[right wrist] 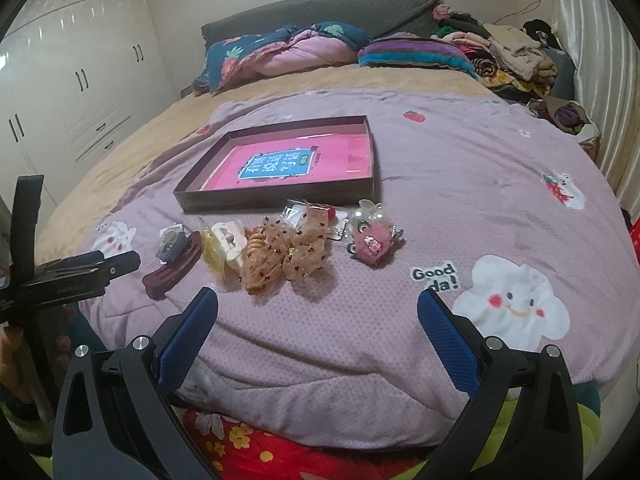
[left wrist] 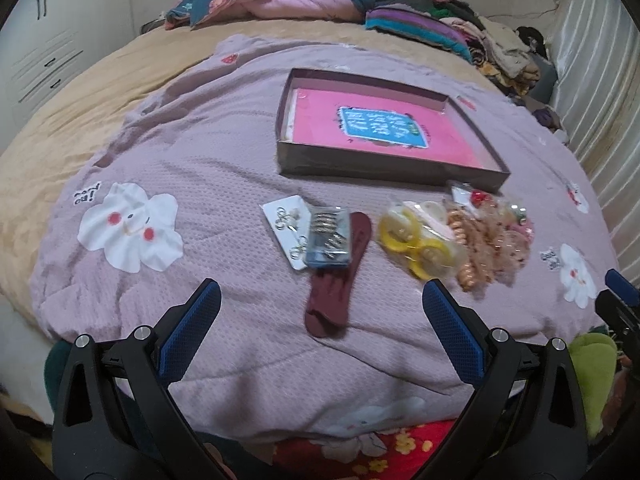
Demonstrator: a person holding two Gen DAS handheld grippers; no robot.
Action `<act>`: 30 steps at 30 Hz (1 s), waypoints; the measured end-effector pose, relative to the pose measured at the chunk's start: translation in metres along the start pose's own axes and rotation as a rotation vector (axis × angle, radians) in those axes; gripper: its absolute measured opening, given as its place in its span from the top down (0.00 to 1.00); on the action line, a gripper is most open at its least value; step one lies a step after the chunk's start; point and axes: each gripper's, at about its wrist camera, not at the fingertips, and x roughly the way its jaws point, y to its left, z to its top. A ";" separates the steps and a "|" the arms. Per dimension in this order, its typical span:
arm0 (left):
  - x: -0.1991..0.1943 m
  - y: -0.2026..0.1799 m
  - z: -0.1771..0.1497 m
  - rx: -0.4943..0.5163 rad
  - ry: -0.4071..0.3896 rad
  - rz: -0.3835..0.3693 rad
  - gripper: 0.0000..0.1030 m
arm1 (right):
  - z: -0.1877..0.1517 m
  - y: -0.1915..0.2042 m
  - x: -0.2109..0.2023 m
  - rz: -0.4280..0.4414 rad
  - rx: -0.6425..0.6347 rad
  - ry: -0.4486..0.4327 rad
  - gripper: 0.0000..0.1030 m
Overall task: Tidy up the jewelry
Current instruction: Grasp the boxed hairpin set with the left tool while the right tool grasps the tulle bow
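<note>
Probably light and stiff, the maroon hair clip (left wrist: 338,276) suits a pinch across its middle; left tool (left wrist: 320,304) and right tool (right wrist: 316,312) both hover spread, holding nothing.

Bedroom: bed (right wrist: 280,84), wardrobe (right wrist: 80,60)

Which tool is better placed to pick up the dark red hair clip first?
Left, probably. The left tool is open with the dark red hair clip lying just ahead between its fingers. The right tool, also open, faces the beige bow; the clip lies off to its left.
</note>
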 end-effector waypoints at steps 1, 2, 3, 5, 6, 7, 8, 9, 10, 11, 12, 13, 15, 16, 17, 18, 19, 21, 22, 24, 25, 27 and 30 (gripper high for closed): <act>0.003 0.002 0.001 0.003 0.006 0.001 0.08 | 0.001 0.000 0.005 0.000 -0.004 0.007 0.04; 0.006 0.003 0.002 0.005 0.007 0.001 0.08 | 0.002 0.000 0.009 0.001 -0.005 0.013 0.04; 0.009 0.004 0.003 0.006 0.013 0.005 0.08 | 0.004 0.000 0.014 0.006 -0.007 0.019 0.04; 0.017 0.007 0.005 0.002 0.033 -0.008 0.08 | 0.005 0.000 0.023 0.007 -0.010 0.032 0.04; 0.020 0.009 0.006 -0.004 0.035 -0.011 0.08 | 0.006 0.000 0.029 0.013 -0.012 0.038 0.04; 0.021 0.010 0.005 -0.012 0.029 -0.019 0.08 | 0.006 0.000 0.033 0.011 -0.014 0.044 0.04; 0.022 0.012 0.006 -0.015 0.025 -0.045 0.08 | 0.007 -0.001 0.039 0.013 -0.016 0.052 0.04; 0.023 0.011 0.006 -0.014 0.027 -0.057 0.08 | 0.008 -0.001 0.044 0.023 -0.017 0.059 0.04; 0.026 0.010 0.006 -0.011 0.033 -0.057 0.08 | 0.008 -0.002 0.049 0.024 -0.016 0.065 0.04; 0.028 0.010 0.007 -0.004 0.038 -0.053 0.08 | 0.009 -0.004 0.055 0.026 -0.012 0.074 0.04; 0.029 0.009 0.007 -0.001 0.040 -0.053 0.08 | 0.009 -0.005 0.059 0.035 -0.008 0.081 0.06; 0.031 0.009 0.008 -0.003 0.041 -0.055 0.08 | 0.011 -0.006 0.067 0.042 -0.002 0.092 0.08; 0.035 0.010 0.011 -0.011 0.048 -0.064 0.08 | 0.014 -0.006 0.079 0.057 -0.002 0.118 0.20; 0.036 0.010 0.012 -0.011 0.051 -0.066 0.09 | 0.015 -0.006 0.083 0.062 0.001 0.131 0.23; 0.037 0.010 0.013 -0.009 0.054 -0.064 0.10 | 0.016 -0.006 0.091 0.071 0.006 0.150 0.30; 0.039 0.010 0.013 -0.007 0.057 -0.065 0.12 | 0.017 -0.006 0.097 0.084 0.006 0.165 0.39; 0.039 0.010 0.014 -0.004 0.059 -0.070 0.17 | 0.017 -0.005 0.102 0.085 0.003 0.175 0.42; 0.042 0.009 0.016 0.004 0.063 -0.072 0.26 | 0.019 -0.005 0.109 0.102 0.010 0.188 0.52; 0.044 0.009 0.017 0.007 0.068 -0.074 0.31 | 0.020 -0.004 0.111 0.110 0.008 0.190 0.57; 0.046 0.007 0.018 0.010 0.072 -0.084 0.38 | 0.022 -0.002 0.116 0.123 0.000 0.194 0.80; 0.047 0.006 0.018 0.014 0.072 -0.087 0.42 | 0.022 -0.002 0.117 0.127 -0.002 0.192 0.83; 0.050 0.004 0.020 0.022 0.079 -0.094 0.46 | 0.023 -0.004 0.116 0.125 -0.001 0.174 0.91; 0.056 0.001 0.023 0.025 0.092 -0.096 0.51 | 0.025 -0.008 0.109 0.125 -0.013 0.141 0.93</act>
